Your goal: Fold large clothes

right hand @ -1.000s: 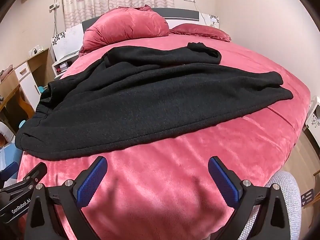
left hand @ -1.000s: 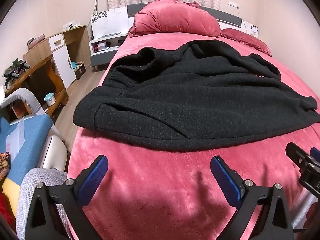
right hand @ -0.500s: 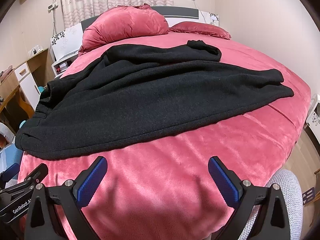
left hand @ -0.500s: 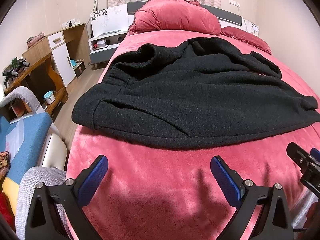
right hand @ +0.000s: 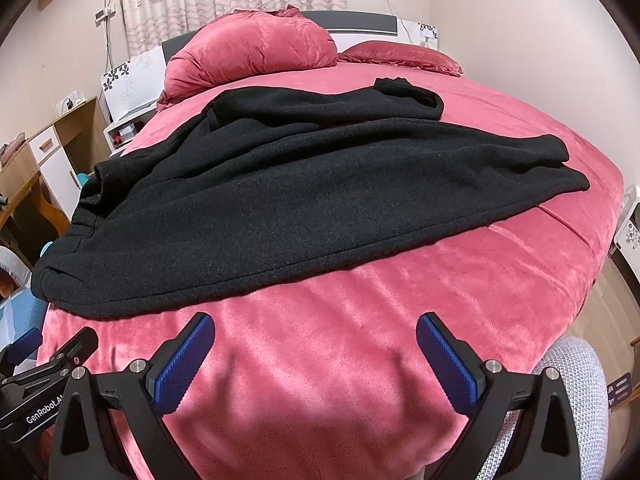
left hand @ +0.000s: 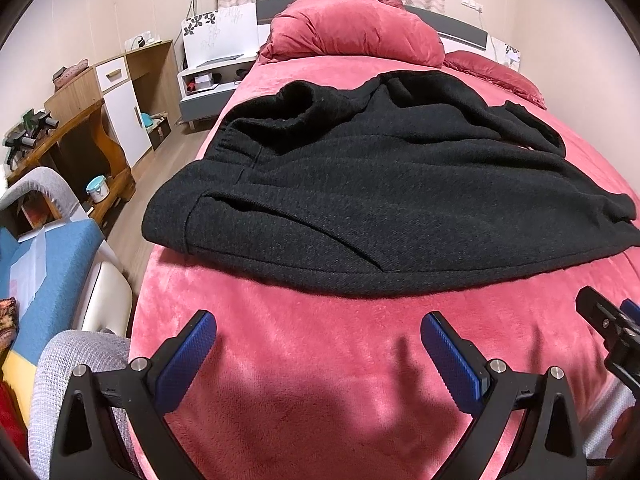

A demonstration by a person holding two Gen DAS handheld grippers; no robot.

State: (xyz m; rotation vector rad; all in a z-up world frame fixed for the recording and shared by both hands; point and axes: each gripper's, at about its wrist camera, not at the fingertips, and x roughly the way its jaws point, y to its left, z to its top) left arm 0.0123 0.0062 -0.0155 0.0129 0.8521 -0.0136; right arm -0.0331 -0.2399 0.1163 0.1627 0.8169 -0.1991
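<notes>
- Black garment (left hand: 400, 200), left wrist view: a large knit piece lying loosely spread across the pink bed (left hand: 360, 360), with rumpled folds toward the pillows (left hand: 356, 28); its near hem is just ahead of the fingertips.
- Left gripper (left hand: 318, 344): jaws wide apart, nothing held, hovering over bare bedspread short of the hem.
- Right wrist view: black garment (right hand: 300, 200) stretches diagonally, a sleeve-like end (right hand: 408, 92) at the far side.
- Right gripper (right hand: 316, 344): jaws fully spread, empty, also short of the hem.
- Judgement: approach step; no fold started. Next move calls for both grippers to reach the near edge, pinch the hem well apart, then lift evenly.
</notes>
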